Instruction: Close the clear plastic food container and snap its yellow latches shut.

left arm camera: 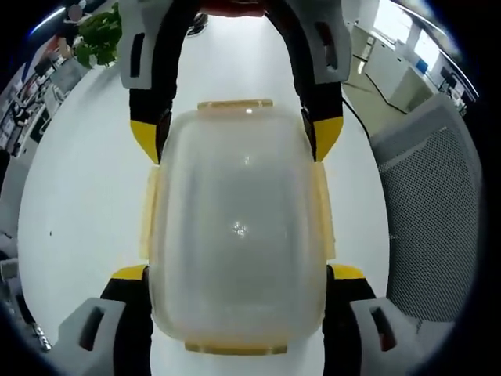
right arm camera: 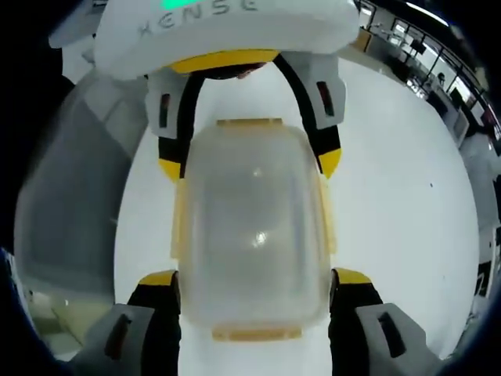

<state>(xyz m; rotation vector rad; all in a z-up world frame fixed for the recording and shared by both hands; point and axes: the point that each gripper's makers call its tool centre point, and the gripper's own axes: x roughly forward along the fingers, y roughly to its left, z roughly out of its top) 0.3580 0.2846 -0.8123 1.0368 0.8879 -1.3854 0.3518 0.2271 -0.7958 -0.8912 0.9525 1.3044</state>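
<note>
The clear plastic food container point(left arm camera: 239, 227) has its lid on and fills the gap between my jaws, above the white table point(left arm camera: 78, 196). Pale yellow latches run along its far end point(left arm camera: 235, 103), near end point(left arm camera: 235, 347) and both long sides point(left arm camera: 149, 211). My left gripper point(left arm camera: 239, 272) straddles the near end, yellow fingertips point(left arm camera: 129, 272) against the container's sides. The right gripper point(left arm camera: 235, 139) comes in from the opposite end and clasps the far corners. In the right gripper view the same container point(right arm camera: 254, 227) sits between my right gripper point(right arm camera: 256, 277) and the left gripper point(right arm camera: 250, 164).
A grey mesh chair point(left arm camera: 438, 211) stands beside the table, also seen as a chair back point(right arm camera: 70, 196). A green plant point(left arm camera: 98, 35) sits at the table's far edge. Office desks point(right arm camera: 423, 47) lie beyond.
</note>
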